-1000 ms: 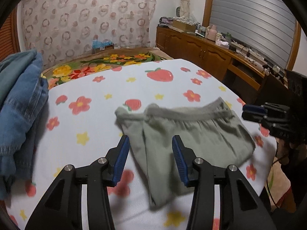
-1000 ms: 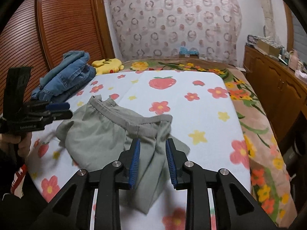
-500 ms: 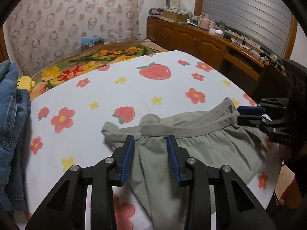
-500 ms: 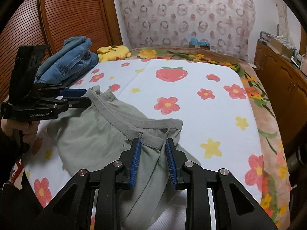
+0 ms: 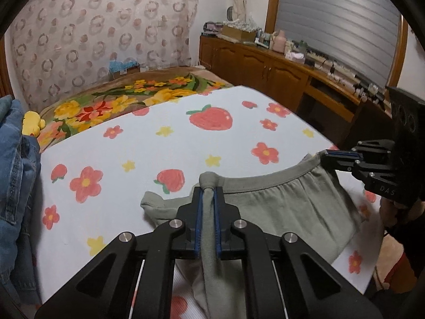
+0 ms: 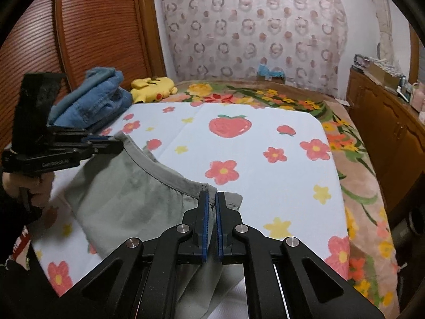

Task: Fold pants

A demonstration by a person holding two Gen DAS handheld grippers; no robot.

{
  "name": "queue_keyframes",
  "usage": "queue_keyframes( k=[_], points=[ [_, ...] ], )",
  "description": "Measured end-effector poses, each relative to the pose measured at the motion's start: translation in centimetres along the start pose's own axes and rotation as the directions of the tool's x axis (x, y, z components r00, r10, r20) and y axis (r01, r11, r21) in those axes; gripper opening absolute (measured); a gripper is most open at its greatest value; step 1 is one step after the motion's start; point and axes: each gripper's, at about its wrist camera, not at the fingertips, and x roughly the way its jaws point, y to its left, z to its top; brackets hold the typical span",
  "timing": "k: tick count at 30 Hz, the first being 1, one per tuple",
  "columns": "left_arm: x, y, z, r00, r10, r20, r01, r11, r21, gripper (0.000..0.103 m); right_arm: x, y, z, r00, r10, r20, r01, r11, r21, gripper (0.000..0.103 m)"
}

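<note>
A pair of grey-green cotton pants with an elasticated waistband lies at the near edge of a bed covered by a white sheet printed with strawberries and flowers. The left gripper is clamped on one end of the waistband, a bunch of grey fabric pinched between its blue-padded fingers. The right gripper has closed tight on the opposite end, its jaws nipping the band's corner. The waistband hangs in a curve between them. A heap of folded blue denim sits at the sheet's far left, beside a yellow plush toy.
</note>
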Motion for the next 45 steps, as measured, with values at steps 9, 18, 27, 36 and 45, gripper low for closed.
queue_keyframes(
  k=[9,18,27,36,45],
  points=[
    [1.7,0.8,-0.7,0.998,0.004,-0.059,-0.004,1.0,-0.013,0.015,1.9,0.1,0.3,0.998,-0.005,-0.065,0.005,1.0,0.011,0.005],
    [1.6,1.3,-0.9,0.998,0.021,-0.062,-0.023,0.999,-0.029,0.048,1.2,-0.4,0.3,0.998,-0.005,-0.055,0.007,0.999,0.035,0.005],
    [1.1,1.5,-1.4,0.997,0.034,-0.068,-0.037,0.999,-0.031,0.081,0.0,-0.7,-0.1,0.999,-0.021,-0.042,0.024,0.998,0.063,0.016],
    [0.9,1.4,-1.6,0.997,0.047,-0.066,-0.05,0.998,-0.033,0.081,-1.4,-0.8,-1.0,0.998,-0.046,-0.039,0.05,0.993,0.106,0.043],
    [0.7,1.4,-2.2,0.996,0.058,-0.07,-0.061,0.997,-0.04,0.081,-2.1,-0.9,-2.7,0.995,-0.054,-0.082,0.066,0.986,0.153,0.048]
  ],
)
